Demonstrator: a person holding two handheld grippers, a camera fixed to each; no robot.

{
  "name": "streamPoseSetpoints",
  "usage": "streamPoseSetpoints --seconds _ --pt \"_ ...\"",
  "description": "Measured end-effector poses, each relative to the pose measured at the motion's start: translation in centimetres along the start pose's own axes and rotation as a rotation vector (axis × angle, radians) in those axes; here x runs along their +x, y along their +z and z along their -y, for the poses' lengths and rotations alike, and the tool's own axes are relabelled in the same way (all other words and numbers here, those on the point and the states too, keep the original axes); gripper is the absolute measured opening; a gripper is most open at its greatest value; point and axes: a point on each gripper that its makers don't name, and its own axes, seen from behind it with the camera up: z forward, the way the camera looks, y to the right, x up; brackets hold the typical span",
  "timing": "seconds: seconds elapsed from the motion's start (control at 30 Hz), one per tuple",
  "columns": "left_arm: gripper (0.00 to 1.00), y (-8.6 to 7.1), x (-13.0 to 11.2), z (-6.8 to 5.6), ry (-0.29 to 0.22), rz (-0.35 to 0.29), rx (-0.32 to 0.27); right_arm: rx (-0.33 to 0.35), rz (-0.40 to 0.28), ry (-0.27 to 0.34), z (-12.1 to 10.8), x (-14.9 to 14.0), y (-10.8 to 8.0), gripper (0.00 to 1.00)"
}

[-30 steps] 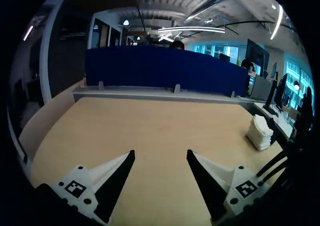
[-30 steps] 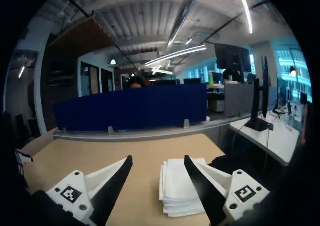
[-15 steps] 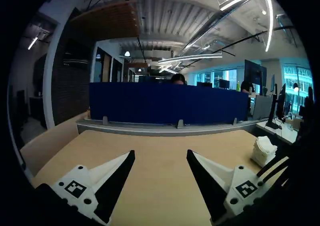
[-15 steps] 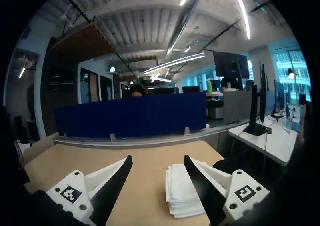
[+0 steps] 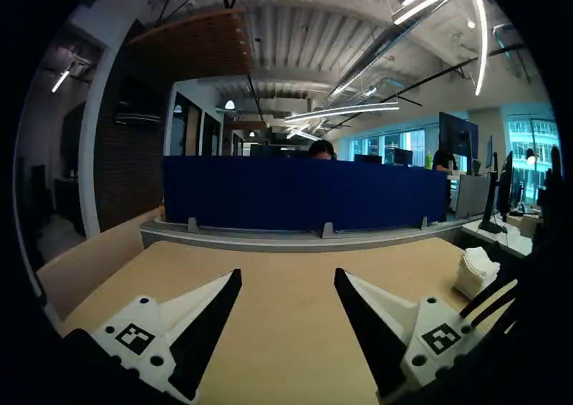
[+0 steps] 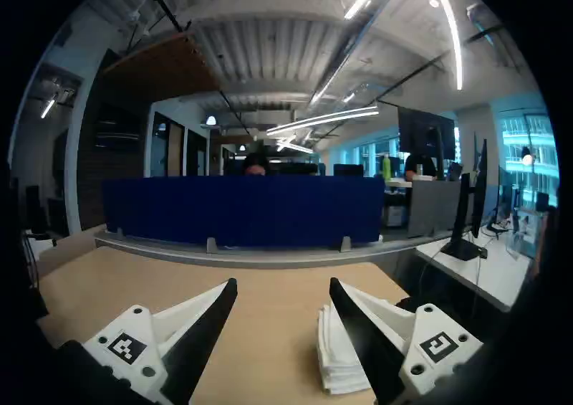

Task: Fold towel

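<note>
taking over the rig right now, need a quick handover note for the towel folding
Left gripper: open, holding nothing, over the bare wooden table.
Right gripper: open, holding nothing, close to the stack of folded white towels; its right finger hides part of the stack, so I cannot tell if it touches.
Towels: one stack near the table's right edge, also seen far right in the left gripper view.
Done: no towel is laid out or gripped.
Left: probably take a towel from the stack with the right gripper, spread it on the table, then fold it.
</note>
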Motion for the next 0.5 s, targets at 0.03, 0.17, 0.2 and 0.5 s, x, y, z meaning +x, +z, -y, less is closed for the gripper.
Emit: streamPoseSetpoints --seconds 0.03,0.17,0.2,0.5 --pt "0.96 0.0 -0.1 0.1 0.003 -0.003 0.003 0.002 -0.002 -0.001 0.4 -0.1 0.1 1.00" --pt "0.96 0.0 -0.8 0.7 0.013 -0.012 0.013 0.005 -0.009 -0.009 2.2 -0.6 0.4 1.00" --pt "0.96 0.0 -1.0 0.8 0.015 -0.014 0.016 0.004 -0.010 -0.012 2.7 -0.7 0.5 1.00" --pt "0.96 0.3 -1.8 1.4 0.074 -0.027 0.041 0.025 0.005 -0.029 7.1 -1.5 0.5 1.00"
